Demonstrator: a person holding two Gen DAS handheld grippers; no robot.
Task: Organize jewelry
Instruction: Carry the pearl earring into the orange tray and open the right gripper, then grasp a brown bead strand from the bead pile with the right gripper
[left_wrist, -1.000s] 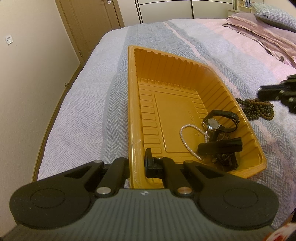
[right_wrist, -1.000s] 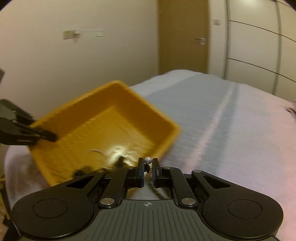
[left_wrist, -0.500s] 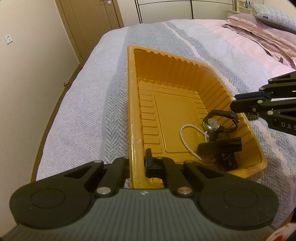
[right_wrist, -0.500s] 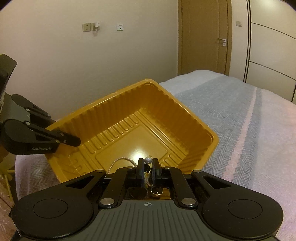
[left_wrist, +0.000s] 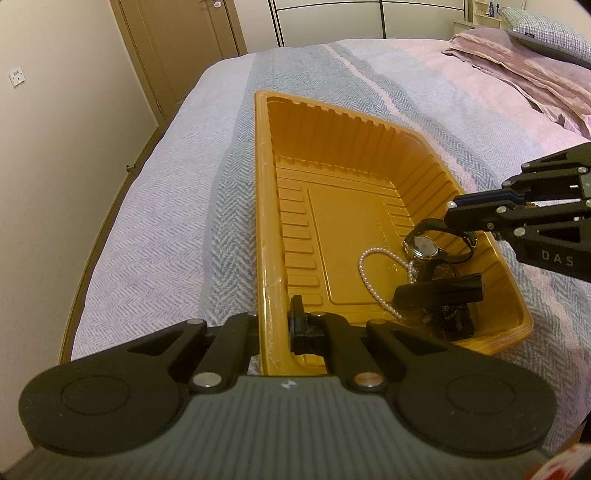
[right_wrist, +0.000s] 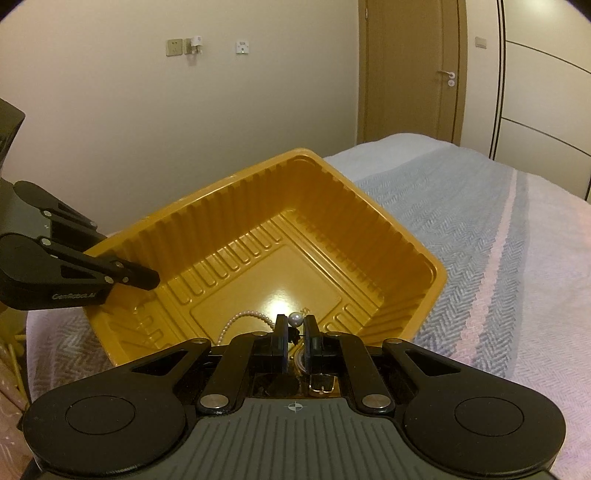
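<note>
Jewelry piece first: a small pearl-headed item (right_wrist: 295, 319) sits pinched between the nearly closed jaws of our right gripper (right_wrist: 295, 332), poking up above the fingertips; what hangs below it we cannot tell. Those fingertips hover over the near-right end of the yellow tray (left_wrist: 266, 206), just above the black watch (left_wrist: 424, 246). Our left gripper (left_wrist: 275, 325) is clamped tight on the tray's near rim, one finger inside, one outside.

In the tray, at the same end: a white pearl string (left_wrist: 373, 273), the watch beside it, and a dark clip-like piece (left_wrist: 439, 290) on top of some darker bits too dim to name. The rest of the tray floor is bare. The tray lies on a striped bedspread (left_wrist: 147, 236).

To do this step well, we judge: keep the left clamp steady so the light plastic tray doesn't tip, lower the right fingertips inside the wall, aim for bare floor past the watch so nothing tangles with the pearl string, then open gently. Small round piece, likely to roll or stick to a pad.
</note>
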